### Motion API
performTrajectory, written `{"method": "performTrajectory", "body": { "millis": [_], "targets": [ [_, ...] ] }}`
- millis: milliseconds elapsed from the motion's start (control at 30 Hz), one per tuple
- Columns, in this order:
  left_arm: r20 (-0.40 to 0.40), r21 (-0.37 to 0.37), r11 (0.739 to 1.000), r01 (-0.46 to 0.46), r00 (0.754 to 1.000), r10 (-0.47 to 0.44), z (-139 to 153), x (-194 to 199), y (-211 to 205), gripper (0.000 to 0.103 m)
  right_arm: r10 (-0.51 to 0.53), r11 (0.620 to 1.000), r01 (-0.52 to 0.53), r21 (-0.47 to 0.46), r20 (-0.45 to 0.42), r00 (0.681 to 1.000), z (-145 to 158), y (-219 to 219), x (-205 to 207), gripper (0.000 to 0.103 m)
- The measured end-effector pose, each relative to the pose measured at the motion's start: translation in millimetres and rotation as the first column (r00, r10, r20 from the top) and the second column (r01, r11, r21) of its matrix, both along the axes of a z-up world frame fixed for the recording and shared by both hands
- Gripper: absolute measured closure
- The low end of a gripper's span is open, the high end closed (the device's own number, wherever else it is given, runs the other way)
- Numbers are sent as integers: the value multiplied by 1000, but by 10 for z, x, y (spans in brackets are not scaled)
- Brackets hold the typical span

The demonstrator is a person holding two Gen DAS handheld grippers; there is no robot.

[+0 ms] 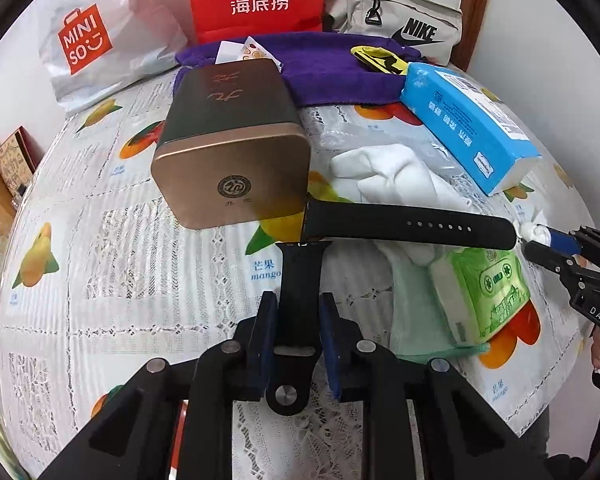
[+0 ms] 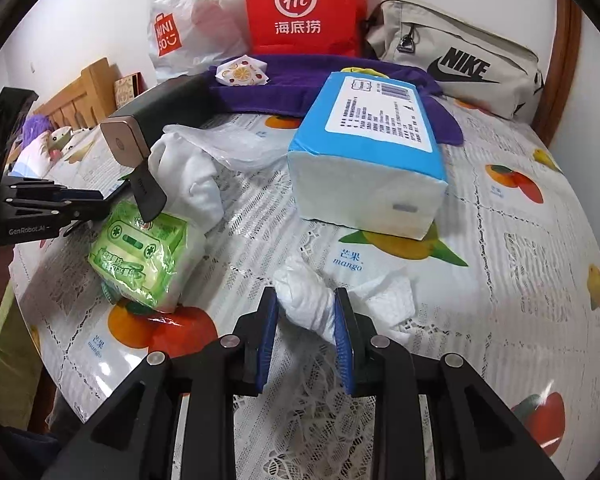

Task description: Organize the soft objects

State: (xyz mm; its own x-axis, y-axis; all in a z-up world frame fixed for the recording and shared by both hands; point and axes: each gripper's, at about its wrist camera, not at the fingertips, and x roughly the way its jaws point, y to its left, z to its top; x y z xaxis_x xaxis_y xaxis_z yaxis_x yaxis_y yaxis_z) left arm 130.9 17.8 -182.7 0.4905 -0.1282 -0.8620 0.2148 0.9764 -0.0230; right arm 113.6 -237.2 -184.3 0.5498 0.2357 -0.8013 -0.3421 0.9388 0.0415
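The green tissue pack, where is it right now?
The green tissue pack lies on the fruit-print tablecloth, left in the right wrist view, touching the white cloth, under the black watch strap's tip.

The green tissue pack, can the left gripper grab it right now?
Probably not yet. The left gripper is already shut on the black watch strap, so its jaws are full, though the green tissue pack lies close beside it.

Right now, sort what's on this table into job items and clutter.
Job in hand:
left gripper, shut on black watch strap
right gripper, shut on crumpled white tissue
green tissue pack
blue tissue pack
purple towel

Lying about:
bronze tin
red bag
Nike pouch
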Motion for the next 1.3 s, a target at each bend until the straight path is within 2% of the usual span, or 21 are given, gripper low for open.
{"method": "performTrajectory", "body": {
  "millis": [33, 67, 167, 267, 300, 333, 533, 700, 1033, 1300],
  "targets": [
    [-4, -20, 1000, 6, 1000, -6, 1, 15, -13, 69, 2, 1000, -2, 0, 1, 1000, -3, 1, 1, 75],
    [-4, -30, 1000, 8, 1000, -8, -6, 26, -28, 65, 1, 1000, -1, -1, 2, 1000, -3, 1, 8, 75],
    [28, 34, 999, 10, 1000, -11, -32, 32, -133, 64, -12, 1000, 12, 16, 1, 1000, -10, -8, 48, 75],
    [39, 31, 999, 8, 999, -9, -34, 7, -117, 70, -18, 1000, 18, 15, 13, 1000, -20, 0, 70, 75],
    [43, 31, 1000, 6, 999, -7, -29, -8, -96, 79, -24, 1000, 23, 17, 18, 1000, -23, 1, 69, 75],
    [40, 18, 1000, 1, 999, -2, -25, -25, -65, 83, -30, 999, 30, 19, 20, 999, -23, 2, 66, 75],
    [41, 15, 1000, -4, 999, 4, -9, -109, -66, 83, -40, 998, 40, 40, 1, 999, 7, -15, 56, 78],
    [38, -38, 999, -36, 999, 37, 89, -159, 13, 83, -47, 995, 46, 84, 8, 999, 196, -63, -18, 79],
    [109, -75, 993, -87, 990, 95, 507, -195, 202, 83, -45, 992, 39, 116, 50, 998, 580, -96, -42, 79],
    [147, -86, 992, -94, 983, 106, 806, -50, 227, 83, -56, 989, 45, 139, 78, 995, 834, -117, 90, 79]
  ]
}}
